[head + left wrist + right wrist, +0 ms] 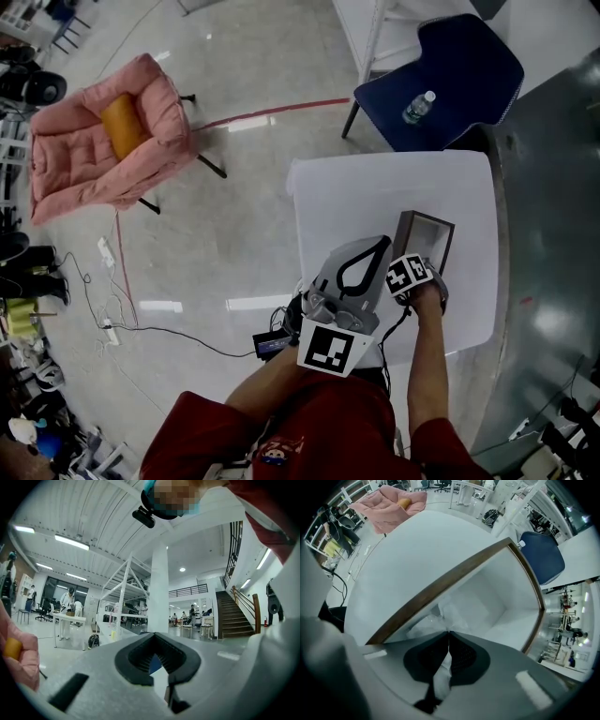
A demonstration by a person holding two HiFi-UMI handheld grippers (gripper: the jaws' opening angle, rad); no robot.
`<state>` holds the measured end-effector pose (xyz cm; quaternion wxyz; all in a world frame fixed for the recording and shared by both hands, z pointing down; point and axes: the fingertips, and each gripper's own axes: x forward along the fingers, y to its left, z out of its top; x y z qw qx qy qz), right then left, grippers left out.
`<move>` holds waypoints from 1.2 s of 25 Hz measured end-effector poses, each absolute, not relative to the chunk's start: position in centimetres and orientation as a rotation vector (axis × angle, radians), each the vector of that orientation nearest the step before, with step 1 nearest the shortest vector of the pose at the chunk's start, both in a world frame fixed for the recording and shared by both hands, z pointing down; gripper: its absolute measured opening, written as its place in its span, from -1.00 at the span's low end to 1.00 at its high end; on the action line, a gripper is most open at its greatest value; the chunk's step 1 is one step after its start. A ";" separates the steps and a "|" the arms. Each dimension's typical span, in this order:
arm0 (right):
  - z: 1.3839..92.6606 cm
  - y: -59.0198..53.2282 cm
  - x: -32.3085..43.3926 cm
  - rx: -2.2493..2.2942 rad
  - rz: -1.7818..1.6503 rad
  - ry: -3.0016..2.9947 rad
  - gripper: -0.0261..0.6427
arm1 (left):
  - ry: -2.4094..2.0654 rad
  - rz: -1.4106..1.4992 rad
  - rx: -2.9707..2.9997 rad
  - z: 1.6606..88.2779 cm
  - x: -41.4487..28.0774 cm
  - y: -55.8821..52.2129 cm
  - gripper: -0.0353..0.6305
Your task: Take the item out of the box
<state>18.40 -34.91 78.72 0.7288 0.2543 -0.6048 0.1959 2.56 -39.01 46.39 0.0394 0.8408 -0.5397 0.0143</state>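
Right gripper is down at the near edge of the box, jaws clamped together on a strip of the item, which looks like something in a crinkly white plastic bag. Most of the bag sits inside the box against the near wall, with the pinched bit running up out of it along the jaws, so its long axis seems to go from the box floor toward the gripper, though honestly the bag is too scrunched to be sure. From the head view, the box sits open side up on the white table, its long side pointing away from the person, with the right gripper right at its near end. Left gripper hangs above the table just left of the box, pinched closed on nothing, pointing out into the room. Blue chair sits past the table.
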 end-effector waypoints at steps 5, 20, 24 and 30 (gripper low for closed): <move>78.6 -35.0 18.4 0.585 0.451 -1.352 -0.91 | -1.654 0.049 2.582 46.3 2.8 -38.9 -0.89; 75.5 -35.0 18.2 0.788 0.517 -1.468 -0.92 | -1.634 0.054 2.634 44.7 3.8 -37.5 -0.89; 74.8 -35.3 18.5 0.848 0.514 -1.500 -0.92 | -1.630 0.060 2.640 44.7 4.3 -37.2 -0.89; 73.1 -35.1 18.6 0.940 0.497 -1.557 -0.92 | -1.635 0.054 2.665 43.7 4.7 -36.4 -0.89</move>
